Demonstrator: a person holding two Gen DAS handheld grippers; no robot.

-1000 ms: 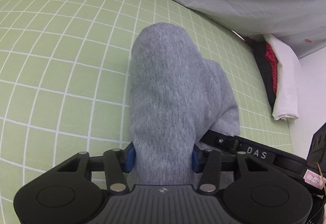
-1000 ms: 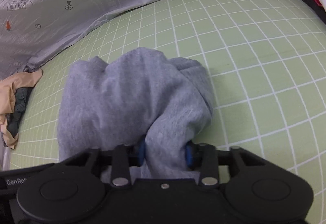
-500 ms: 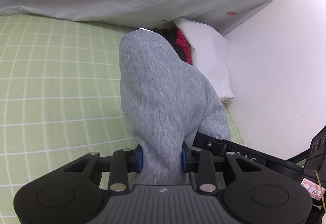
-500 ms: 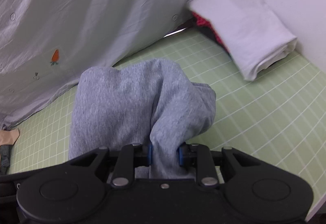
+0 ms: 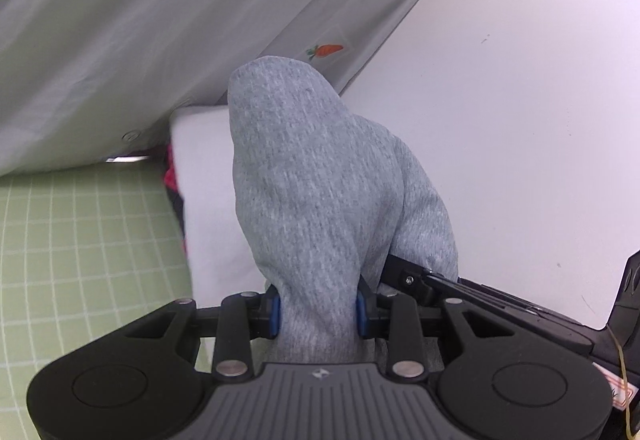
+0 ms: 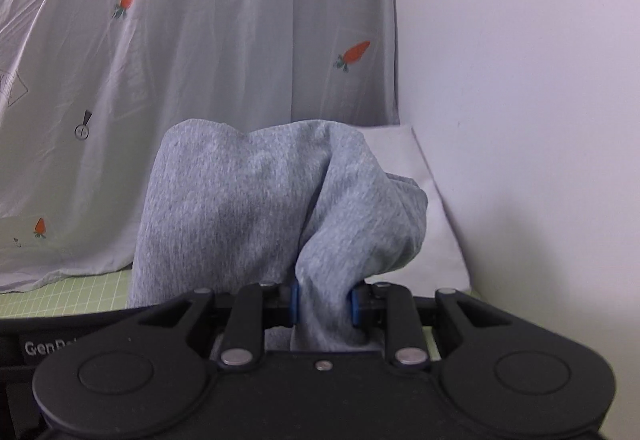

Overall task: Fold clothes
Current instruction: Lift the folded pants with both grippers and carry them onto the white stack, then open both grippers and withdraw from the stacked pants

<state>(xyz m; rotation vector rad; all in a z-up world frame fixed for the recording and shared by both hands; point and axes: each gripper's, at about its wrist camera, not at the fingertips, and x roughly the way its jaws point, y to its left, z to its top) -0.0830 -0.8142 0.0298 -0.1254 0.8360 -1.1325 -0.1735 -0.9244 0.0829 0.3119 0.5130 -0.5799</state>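
Note:
A grey knit garment [image 5: 304, 175] bulges up between the blue pads of my left gripper [image 5: 317, 310], which is shut on a thick bunch of it. The same grey garment [image 6: 248, 207] fills the middle of the right wrist view, where my right gripper [image 6: 324, 304] is shut on another fold. Both grippers hold it raised above the green checked mat [image 5: 80, 240], close to a folded white cloth [image 5: 208, 199] by the wall. The right gripper's black body [image 5: 500, 300] shows at the lower right of the left wrist view.
A pale grey sheet with carrot prints [image 6: 200, 59] hangs behind the mat. A red and black item [image 5: 174, 175] lies under the white cloth. A white wall [image 5: 520, 99] closes the right side. The folded white cloth [image 6: 424, 207] also shows behind the garment.
Both grippers have lifted the grey garment off the mat and swung it toward the white wall and the folded white cloth, which now sits much closer. The bunches stay pinched.

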